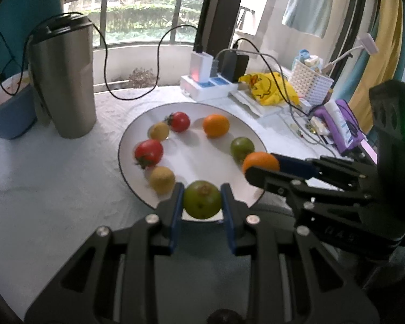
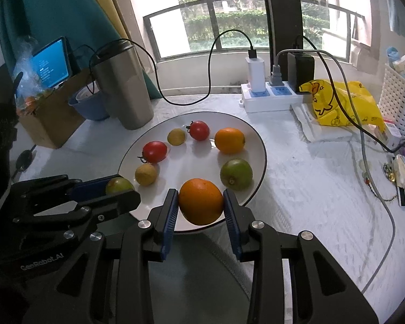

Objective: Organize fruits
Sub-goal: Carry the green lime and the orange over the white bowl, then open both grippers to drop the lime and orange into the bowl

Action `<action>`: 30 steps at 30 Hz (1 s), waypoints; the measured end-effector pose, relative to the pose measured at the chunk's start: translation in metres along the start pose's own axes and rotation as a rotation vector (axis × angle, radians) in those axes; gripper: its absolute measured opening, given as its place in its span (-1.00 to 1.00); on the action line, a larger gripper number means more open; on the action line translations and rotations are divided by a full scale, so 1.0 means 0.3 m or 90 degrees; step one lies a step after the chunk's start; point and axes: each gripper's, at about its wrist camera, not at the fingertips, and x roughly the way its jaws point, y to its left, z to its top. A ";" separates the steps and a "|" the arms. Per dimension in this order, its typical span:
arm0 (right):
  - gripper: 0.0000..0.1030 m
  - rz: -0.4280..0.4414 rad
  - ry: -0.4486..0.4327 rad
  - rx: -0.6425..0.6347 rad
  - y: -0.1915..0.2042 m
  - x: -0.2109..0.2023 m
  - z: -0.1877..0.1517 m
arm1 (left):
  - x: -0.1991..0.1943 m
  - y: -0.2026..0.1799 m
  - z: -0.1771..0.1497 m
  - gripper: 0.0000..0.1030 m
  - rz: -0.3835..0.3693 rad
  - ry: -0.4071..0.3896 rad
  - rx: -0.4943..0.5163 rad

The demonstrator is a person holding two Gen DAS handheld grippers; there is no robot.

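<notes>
Left wrist view: desk (image 1: pixel 67 189) under a white cloth, filling most of the frame. Steel tumbler (image 1: pixel 64 81) standing upright at far left, black lid on, a blue bowl (image 1: pixel 8 110) just beside it. White round plate (image 1: pixel 191 159) with a dark rim at the centre of the desk. White power strip (image 1: pixel 210 86) behind the plate, chargers plugged in, black cable looping across toward the tumbler. Yellow bag (image 1: pixel 270 89) right of the strip, next to a white perforated basket (image 1: pixel 310 83).

Left gripper (image 1: pixel 201 202) low over the plate's near rim, blue pads clenched on a green fruit (image 1: pixel 201 199). Right gripper (image 1: pixel 262 168) reaching in from the right over the plate's right edge, grasping an orange (image 1: pixel 259 162).

Right wrist view: same plate (image 2: pixel 256 145), with the held orange (image 2: pixel 201 201) pressed between the right gripper (image 2: pixel 201 208) pads above the near rim. Left gripper (image 2: pixel 116 189) entering from the left at the plate's edge, green fruit (image 2: pixel 118 185) partly hidden behind its finger.

Loose on the plate, spread in a ring and apart from one another: second orange (image 2: pixel 229 140) at the far right, second green fruit (image 2: pixel 236 174) below it, two red tomatoes (image 2: pixel 155 151) (image 2: pixel 199 130), two small yellowish fruits (image 2: pixel 146 174) (image 2: pixel 176 136).
</notes>
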 end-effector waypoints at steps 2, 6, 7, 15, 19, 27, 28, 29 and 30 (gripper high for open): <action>-0.30 -0.001 0.003 -0.003 0.000 0.011 0.003 | 0.014 0.002 0.004 -0.46 0.001 0.002 0.001; -0.30 -0.001 0.007 -0.005 0.002 0.028 0.004 | 0.038 0.007 0.006 -0.46 -0.002 0.012 -0.002; -0.30 -0.003 0.009 -0.005 0.002 0.032 0.003 | 0.042 0.006 0.005 -0.46 -0.004 0.015 0.001; -0.30 -0.006 0.018 -0.009 0.001 0.052 0.000 | 0.073 0.025 0.002 -0.44 -0.010 0.035 -0.022; -0.30 -0.002 0.021 -0.007 0.001 0.055 0.000 | 0.077 0.027 0.001 -0.44 -0.010 0.039 -0.026; -0.30 -0.010 0.020 -0.007 0.009 0.044 0.004 | 0.072 0.035 0.004 -0.42 -0.011 0.040 -0.037; -0.30 -0.012 0.018 -0.006 0.010 0.037 0.004 | 0.069 0.036 0.005 -0.39 -0.010 0.039 -0.039; -0.30 -0.013 0.016 -0.005 0.012 0.030 0.003 | 0.066 0.037 0.006 -0.33 -0.010 0.037 -0.042; -0.30 -0.015 0.015 -0.005 0.013 0.024 0.003 | 0.060 0.038 0.006 -0.22 -0.011 0.033 -0.044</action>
